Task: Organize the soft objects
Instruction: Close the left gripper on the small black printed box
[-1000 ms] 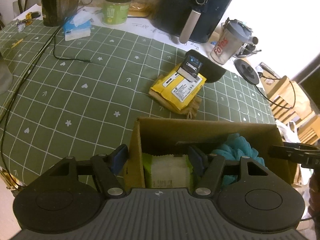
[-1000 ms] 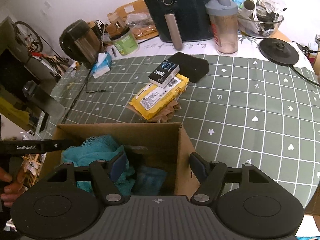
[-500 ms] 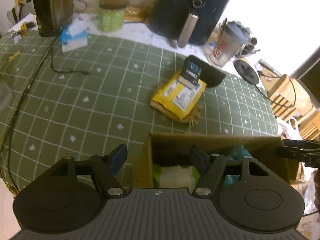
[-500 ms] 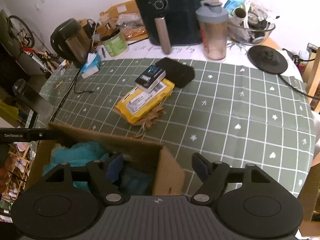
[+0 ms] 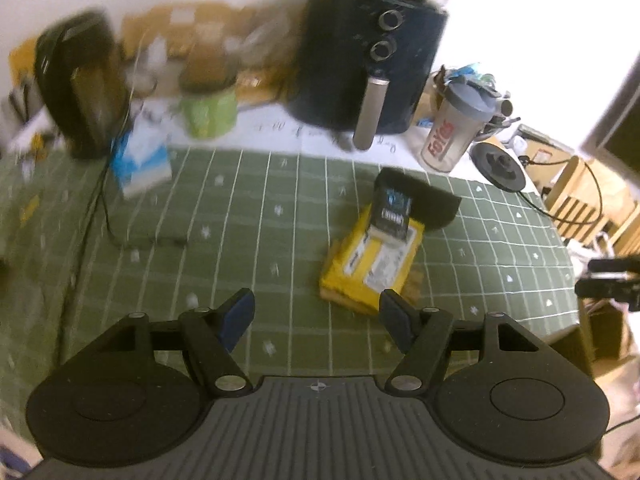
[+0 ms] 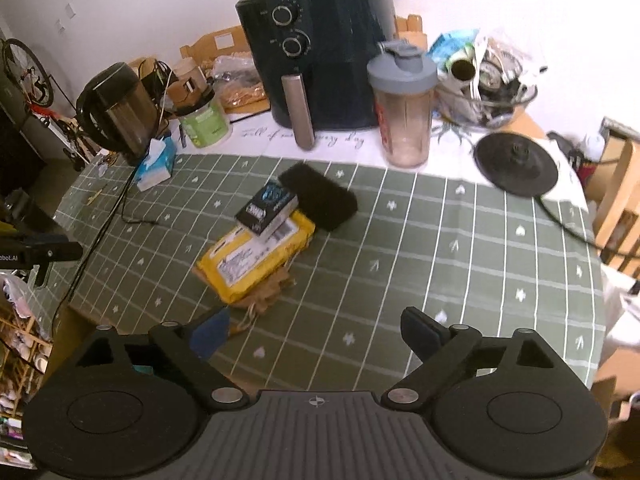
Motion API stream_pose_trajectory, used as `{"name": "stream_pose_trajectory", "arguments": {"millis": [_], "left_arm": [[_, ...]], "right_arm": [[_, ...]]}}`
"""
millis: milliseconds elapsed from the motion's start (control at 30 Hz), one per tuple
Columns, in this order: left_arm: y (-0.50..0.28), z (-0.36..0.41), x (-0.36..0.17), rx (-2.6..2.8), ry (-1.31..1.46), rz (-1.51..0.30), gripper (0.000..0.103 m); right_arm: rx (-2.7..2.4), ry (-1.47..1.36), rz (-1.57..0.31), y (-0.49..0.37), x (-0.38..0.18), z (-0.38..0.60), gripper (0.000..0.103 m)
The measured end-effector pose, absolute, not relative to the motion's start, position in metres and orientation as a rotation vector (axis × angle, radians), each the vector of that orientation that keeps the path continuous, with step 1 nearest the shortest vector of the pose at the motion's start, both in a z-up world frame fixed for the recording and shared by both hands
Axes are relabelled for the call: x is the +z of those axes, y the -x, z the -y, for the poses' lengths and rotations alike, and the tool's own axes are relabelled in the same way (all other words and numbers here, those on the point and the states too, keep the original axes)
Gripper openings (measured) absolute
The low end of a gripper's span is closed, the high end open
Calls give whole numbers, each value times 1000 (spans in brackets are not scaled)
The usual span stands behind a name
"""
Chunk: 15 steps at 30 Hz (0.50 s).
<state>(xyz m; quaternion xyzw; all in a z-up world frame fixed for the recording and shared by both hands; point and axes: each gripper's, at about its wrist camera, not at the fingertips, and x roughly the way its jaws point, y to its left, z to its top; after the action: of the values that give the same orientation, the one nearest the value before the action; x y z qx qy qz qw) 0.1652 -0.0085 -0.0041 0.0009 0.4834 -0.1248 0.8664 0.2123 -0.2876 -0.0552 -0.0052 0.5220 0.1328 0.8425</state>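
Both tools now hang over the green checked surface point(image 6: 460, 240) with nothing between their fingers, whereas a second ago each straddled a wall of the cardboard box that held the teal cloth and the pale sponge; that box has dropped out of both views, apart from a teal scrap at the lower left of the right wrist view. The left tool point(image 5: 316, 316) stands partly open and empty, much as before. The right tool point(image 6: 316, 330) has just been opening wider and is empty too. Just past the fingers lies the yellow pouch point(image 6: 256, 258) with a white printed label too small to read, resting on a brown fringed cloth point(image 6: 268, 298). A small dark box point(image 6: 267, 213) with blurred white lettering sits on the pouch's far end, and a black soft pad point(image 6: 320, 196) touches it behind. At the left edge of the right wrist view, the other tool's arm shows "obot.AI". Farther off stand a shaker bottle point(image 5: 454, 128) with red "Foyes"-like lettering, a black air fryer point(image 6: 320, 56), a green jar point(image 6: 206, 122), a tissue pack point(image 6: 154, 164) and a kettle point(image 6: 116, 108); cursive writing on the white cloth is illegible.
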Motion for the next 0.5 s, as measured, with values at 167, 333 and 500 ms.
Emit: {"name": "stream_pose_trajectory", "arguments": {"millis": [167, 333, 500], "left_arm": [[-184, 25, 0, -315, -65, -977, 68], [-203, 45, -18, -377, -156, -979, 68], [-218, 61, -34, -432, -221, -996, 68]], "right_arm": [[284, 46, -1067, -228, -53, 280, 94], [265, 89, -1006, -235, -58, 274, 100], [229, 111, -996, -239, -66, 273, 100]]}}
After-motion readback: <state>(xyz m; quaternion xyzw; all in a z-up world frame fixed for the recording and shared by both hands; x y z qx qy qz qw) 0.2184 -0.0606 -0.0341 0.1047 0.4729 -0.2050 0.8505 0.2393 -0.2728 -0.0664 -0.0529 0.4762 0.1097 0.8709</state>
